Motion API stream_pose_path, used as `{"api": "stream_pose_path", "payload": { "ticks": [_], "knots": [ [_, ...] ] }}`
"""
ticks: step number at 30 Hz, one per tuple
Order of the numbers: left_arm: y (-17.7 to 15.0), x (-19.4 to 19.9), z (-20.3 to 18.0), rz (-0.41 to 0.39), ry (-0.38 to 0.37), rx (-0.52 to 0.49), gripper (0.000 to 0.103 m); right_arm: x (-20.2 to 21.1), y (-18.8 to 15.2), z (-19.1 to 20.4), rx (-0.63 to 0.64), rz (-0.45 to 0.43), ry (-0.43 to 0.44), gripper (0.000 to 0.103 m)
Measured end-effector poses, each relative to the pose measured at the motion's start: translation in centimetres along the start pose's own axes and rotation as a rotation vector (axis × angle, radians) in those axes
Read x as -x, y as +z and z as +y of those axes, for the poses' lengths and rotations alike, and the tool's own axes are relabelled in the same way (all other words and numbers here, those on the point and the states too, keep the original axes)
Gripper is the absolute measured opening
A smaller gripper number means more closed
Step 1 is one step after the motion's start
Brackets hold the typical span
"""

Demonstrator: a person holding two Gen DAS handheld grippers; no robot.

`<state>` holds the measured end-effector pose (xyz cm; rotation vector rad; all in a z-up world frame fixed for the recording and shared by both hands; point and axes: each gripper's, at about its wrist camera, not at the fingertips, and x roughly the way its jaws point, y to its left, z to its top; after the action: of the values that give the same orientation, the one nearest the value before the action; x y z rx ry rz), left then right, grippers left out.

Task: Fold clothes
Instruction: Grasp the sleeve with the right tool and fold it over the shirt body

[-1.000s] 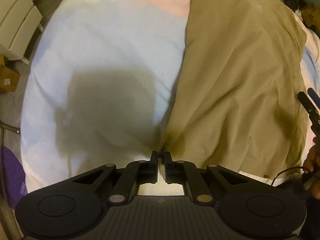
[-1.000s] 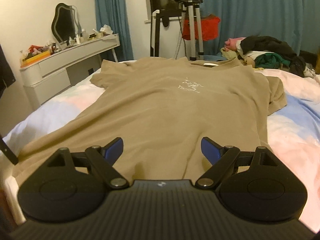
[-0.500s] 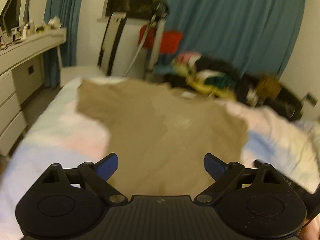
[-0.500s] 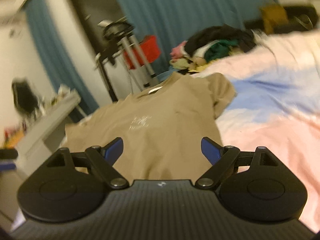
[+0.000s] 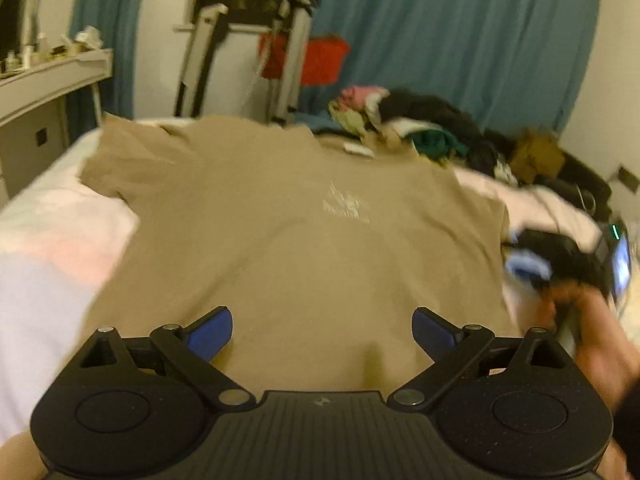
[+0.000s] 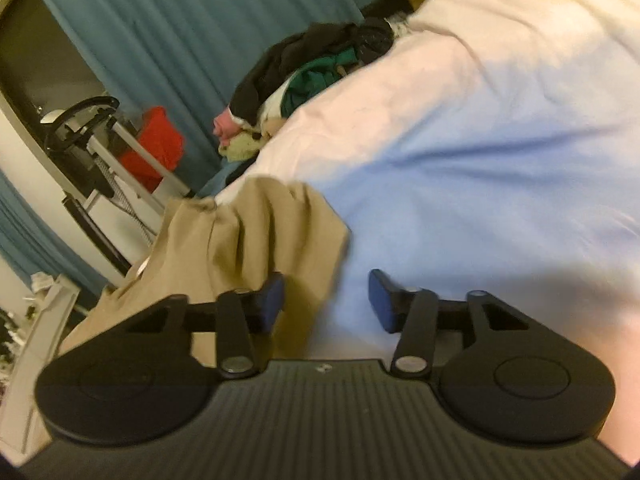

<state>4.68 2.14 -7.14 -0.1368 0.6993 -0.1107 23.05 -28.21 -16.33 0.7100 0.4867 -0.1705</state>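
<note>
Left wrist view: tan T-shirt (image 5: pixel 304 240) lies spread flat, chest up, on the bed (image 5: pixel 52 240), collar far. Fabric is judged light, limp and easily creased; best taken at a sleeve edge or hem corner. The left claw (image 5: pixel 322 330) stands wide, empty, over the near hem. The right claw (image 6: pixel 326 300) has just been closing, half-narrowed, with the right sleeve (image 6: pixel 256 232) bunched at its left pad, not yet pinched. The white chest print (image 5: pixel 346 208) is too blurred to read.

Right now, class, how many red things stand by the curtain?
1: a red box on the stand before the blue curtain, beyond the bed. Others may be hidden.
</note>
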Motion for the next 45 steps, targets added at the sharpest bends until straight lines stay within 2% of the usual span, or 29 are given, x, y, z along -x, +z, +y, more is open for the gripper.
{"api": "stream_pose_path", "payload": {
  "ticks": [2,3,4,7,11,14,16,20,27,30,31,32,34,35,41,43,45],
  "knots": [
    [-1.0,-1.0,0.2,0.029,-0.013,-0.015,0.097,-1.6,0.9,1.3,0.041,-0.003,0.014,0.028],
    [-1.3,-1.7,0.4,0.044,-0.026,-0.005,0.097,-2.3,1.3,2.0,0.07,-0.005,0.008,0.008],
    [-1.4,-2.7,0.7,0.055,-0.037,0.007,0.097,-2.4,2.0,2.7,0.099,-0.022,0.008,0.005],
    [-1.4,-4.7,1.1,0.06,-0.031,0.02,0.097,-1.7,4.6,4.2,0.179,-0.103,-0.013,0.005],
    [-1.0,-6.2,0.4,-0.004,0.017,-0.043,0.097,-0.1,8.8,5.8,0.284,-0.234,-0.059,0.005],
    [-1.1,-7.1,-0.1,-0.003,0.023,-0.062,0.097,-0.6,11.5,5.9,0.355,-0.25,-0.117,0.005],
    [-1.3,-7.6,-0.1,0.003,0.026,-0.067,0.097,-1.3,12.1,5.2,0.382,-0.206,-0.148,0.005],
    [-1.4,-7.8,0.3,0.005,0.029,-0.056,0.097,-1.1,10.6,3.1,0.411,-0.202,-0.182,0.005],
    [-1.3,-6.3,1.3,0.0,0.036,-0.003,0.097,4.0,7.1,-0.9,0.275,-0.247,-0.132,0.006],
    [-1.3,-5.4,1.6,-0.007,0.04,0.014,0.097,6.0,5.5,-2.3,0.213,-0.239,-0.129,0.006],
    [-1.3,-5.1,1.6,-0.009,0.039,0.017,0.097,6.7,4.9,-2.6,0.196,-0.23,-0.129,0.012],
    [-1.4,-4.9,1.6,-0.011,0.039,0.021,0.097,7.0,4.5,-2.6,0.189,-0.219,-0.142,0.023],
    [-1.5,-4.4,1.6,-0.012,0.038,0.029,0.097,7.4,3.7,-2.3,0.166,-0.192,-0.134,0.09],
    [-1.5,-4.1,1.6,-0.012,0.037,0.031,0.097,7.7,3.5,-2.1,0.142,-0.199,-0.106,0.093],
    [-2.1,-3.4,1.5,-0.001,0.047,0.033,0.097,5.7,1.6,-1.6,-0.115,-0.049,0.133,0.092],
    [-2.2,-3.4,1.4,0.004,0.051,0.037,0.097,3.4,0.4,-2.6,-0.211,0.025,0.152,0.091],
    [-2.3,-3.5,1.3,0.005,0.057,0.038,0.097,1.6,-0.1,-3.3,-0.22,0.001,0.116,0.092]
  ]
}}
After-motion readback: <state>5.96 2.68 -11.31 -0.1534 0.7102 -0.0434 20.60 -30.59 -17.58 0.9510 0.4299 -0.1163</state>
